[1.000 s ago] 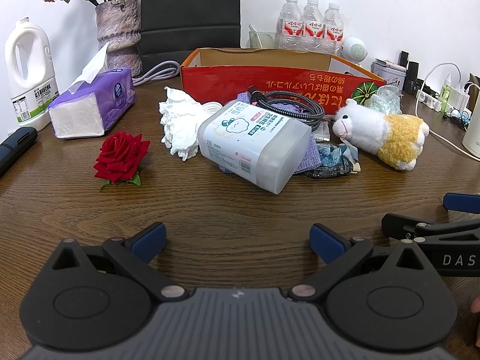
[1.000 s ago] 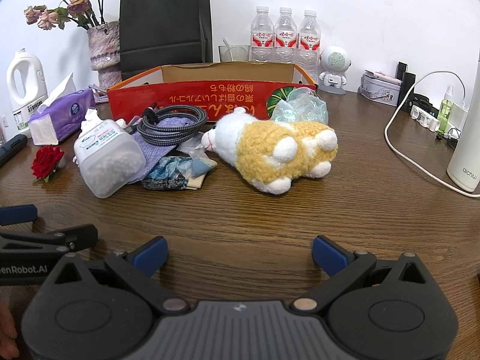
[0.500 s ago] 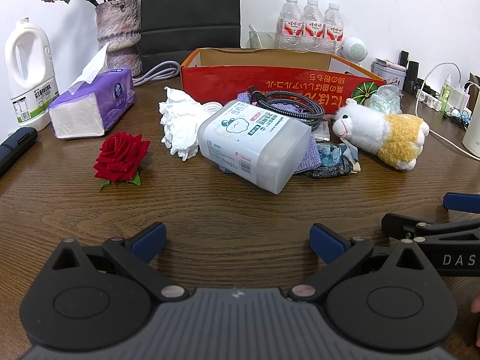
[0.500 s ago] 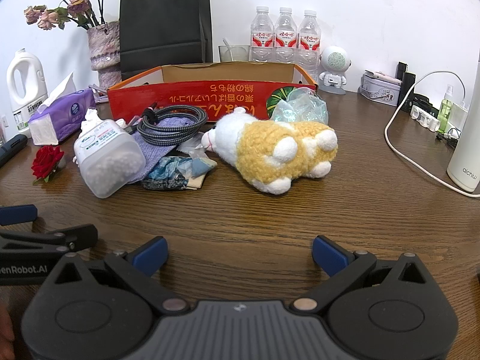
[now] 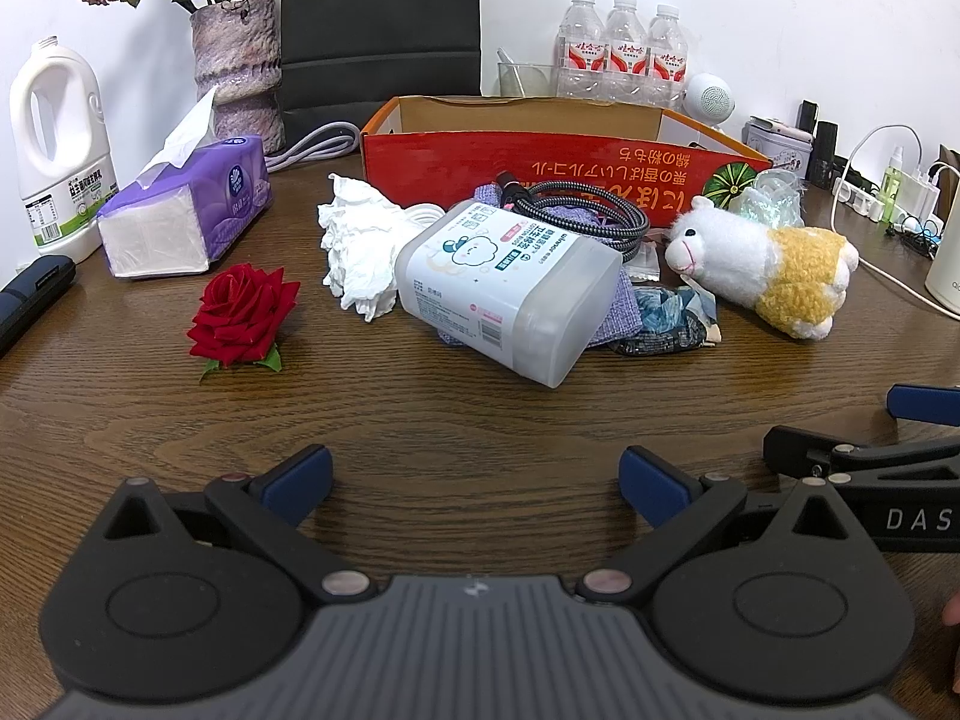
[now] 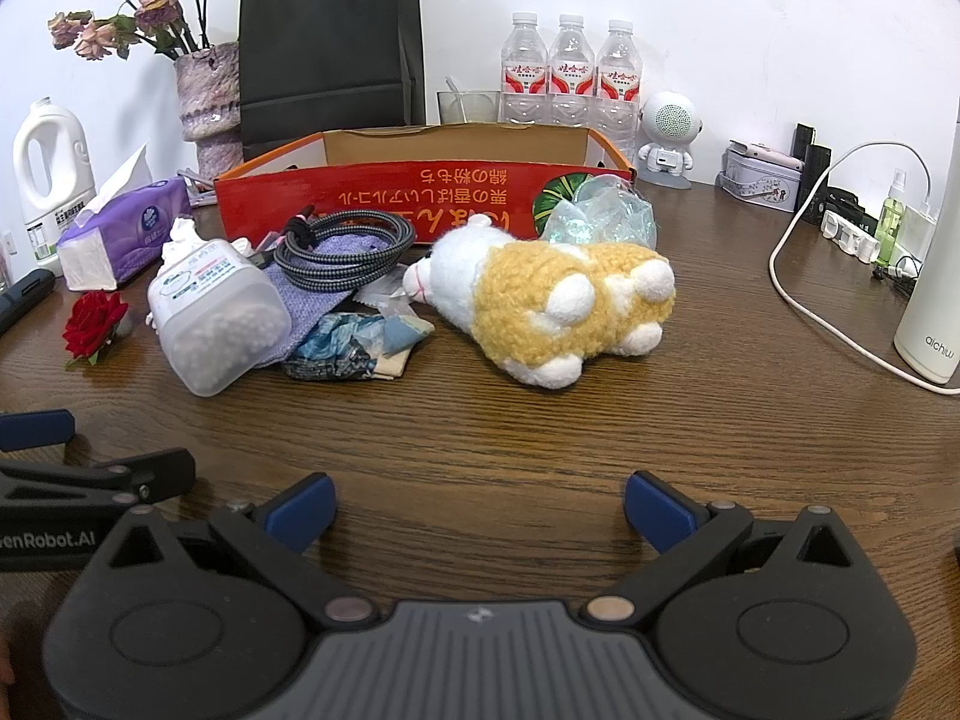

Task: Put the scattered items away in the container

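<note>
A red cardboard box point(image 5: 558, 177) point(image 6: 384, 204) stands open at the back of the wooden table. In front of it lie a clear plastic jar of white beads point(image 5: 510, 291) point(image 6: 219, 315), a coiled braided cable point(image 5: 576, 213) point(image 6: 345, 243) on a purple cloth, crumpled white tissue point(image 5: 357, 246), a red rose point(image 5: 243, 315) point(image 6: 93, 327), a blue patterned packet point(image 5: 666, 321) point(image 6: 354, 345), a white and yellow plush sheep point(image 5: 771, 264) point(image 6: 549, 300) and a crinkled clear bag point(image 6: 603, 216). My left gripper point(image 5: 474, 480) and right gripper point(image 6: 477, 507) hover open near the front edge, both holding nothing.
A purple tissue pack point(image 5: 186, 213), white jug point(image 5: 54, 150), vase of dried flowers point(image 5: 237, 69) and black paper bag point(image 6: 327, 42) line the back left. Water bottles point(image 6: 567, 75), a small white robot figure point(image 6: 666, 132), chargers and a white cable point(image 6: 798, 276) sit at the right.
</note>
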Tool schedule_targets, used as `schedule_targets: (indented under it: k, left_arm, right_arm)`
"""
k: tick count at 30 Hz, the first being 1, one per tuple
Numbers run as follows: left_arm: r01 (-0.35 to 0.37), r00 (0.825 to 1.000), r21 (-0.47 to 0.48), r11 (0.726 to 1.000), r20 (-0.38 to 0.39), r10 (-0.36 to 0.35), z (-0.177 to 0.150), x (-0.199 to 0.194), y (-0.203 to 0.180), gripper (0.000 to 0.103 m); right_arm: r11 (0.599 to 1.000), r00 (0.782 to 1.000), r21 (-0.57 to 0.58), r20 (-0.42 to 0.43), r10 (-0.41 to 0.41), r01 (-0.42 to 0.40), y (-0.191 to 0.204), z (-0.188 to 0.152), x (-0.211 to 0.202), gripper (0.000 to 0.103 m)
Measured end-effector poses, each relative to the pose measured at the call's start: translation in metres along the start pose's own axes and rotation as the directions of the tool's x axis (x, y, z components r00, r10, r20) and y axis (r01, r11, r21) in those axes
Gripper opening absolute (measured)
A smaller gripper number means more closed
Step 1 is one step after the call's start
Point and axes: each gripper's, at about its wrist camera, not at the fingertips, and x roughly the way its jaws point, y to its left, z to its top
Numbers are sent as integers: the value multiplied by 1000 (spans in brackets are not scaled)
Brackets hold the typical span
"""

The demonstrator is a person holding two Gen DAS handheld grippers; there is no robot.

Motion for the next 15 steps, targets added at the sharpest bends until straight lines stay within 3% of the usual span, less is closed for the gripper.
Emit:
schedule_targets:
  k: [15]
  left_arm:
    - [13, 1000, 18, 1000, 8, -13, 2, -2, 6, 103]
  right_arm:
    - [1000, 1000, -8, -17, -6, 6, 0, 2, 1, 103]
